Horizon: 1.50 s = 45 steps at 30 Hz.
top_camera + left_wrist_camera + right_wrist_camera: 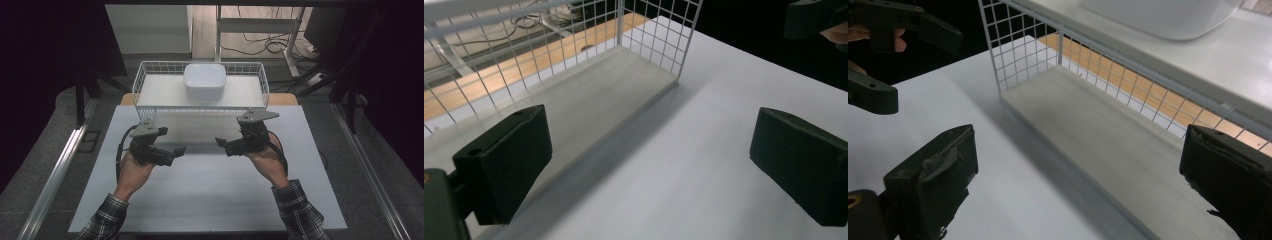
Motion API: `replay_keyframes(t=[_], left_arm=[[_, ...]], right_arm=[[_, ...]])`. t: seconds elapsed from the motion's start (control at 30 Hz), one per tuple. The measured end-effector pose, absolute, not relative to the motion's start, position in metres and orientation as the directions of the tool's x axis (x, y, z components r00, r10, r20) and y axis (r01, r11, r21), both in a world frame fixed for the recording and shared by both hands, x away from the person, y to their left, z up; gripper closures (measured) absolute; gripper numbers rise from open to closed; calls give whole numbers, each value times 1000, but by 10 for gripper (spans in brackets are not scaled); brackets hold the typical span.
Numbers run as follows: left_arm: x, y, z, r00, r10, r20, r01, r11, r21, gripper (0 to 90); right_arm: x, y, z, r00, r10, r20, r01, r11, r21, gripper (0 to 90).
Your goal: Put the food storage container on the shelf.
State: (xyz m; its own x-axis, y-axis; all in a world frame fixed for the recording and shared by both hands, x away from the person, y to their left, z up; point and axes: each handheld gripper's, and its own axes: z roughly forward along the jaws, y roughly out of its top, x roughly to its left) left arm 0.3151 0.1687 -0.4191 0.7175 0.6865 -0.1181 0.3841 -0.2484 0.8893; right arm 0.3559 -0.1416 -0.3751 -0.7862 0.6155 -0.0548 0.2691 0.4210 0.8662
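A white wire rack point(145, 80) stands at the back of the white tabletop. A white square bowl point(204, 81) rests on its upper shelf, and its underside edge point(1158, 17) is seen in the right gripper view. My left gripper point(172, 145) hovers over the table in front of the rack's left end, open, with nothing between its jaws point(654, 160). My right gripper point(225, 140) faces it from the right, also open and empty point(1080, 175). Both look toward the rack's lower board point(589, 100) point(1088, 125).
The white board point(200, 195) covers the table in front of the rack, with bare wood point(285, 99) beside the rack. Metal rails point(60, 165) run along both sides. A desk frame and cables point(265, 40) lie on the floor beyond.
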Motion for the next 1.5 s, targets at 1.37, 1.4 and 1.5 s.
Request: replay_keyframes(t=[1.37, 1.4, 1.5], left_arm=[[260, 166, -480, 714, 689, -122, 428, -292, 855, 33], [259, 168, -480, 712, 691, -122, 428, -291, 856, 33], [253, 172, -482, 706, 697, -127, 433, -282, 856, 34]], right_arm=[[312, -161, -441, -807, 589, -38, 289, 450, 845, 0], [311, -162, -442, -805, 593, -38, 292, 450, 844, 0], [308, -167, -442, -799, 600, -34, 297, 445, 845, 0]])
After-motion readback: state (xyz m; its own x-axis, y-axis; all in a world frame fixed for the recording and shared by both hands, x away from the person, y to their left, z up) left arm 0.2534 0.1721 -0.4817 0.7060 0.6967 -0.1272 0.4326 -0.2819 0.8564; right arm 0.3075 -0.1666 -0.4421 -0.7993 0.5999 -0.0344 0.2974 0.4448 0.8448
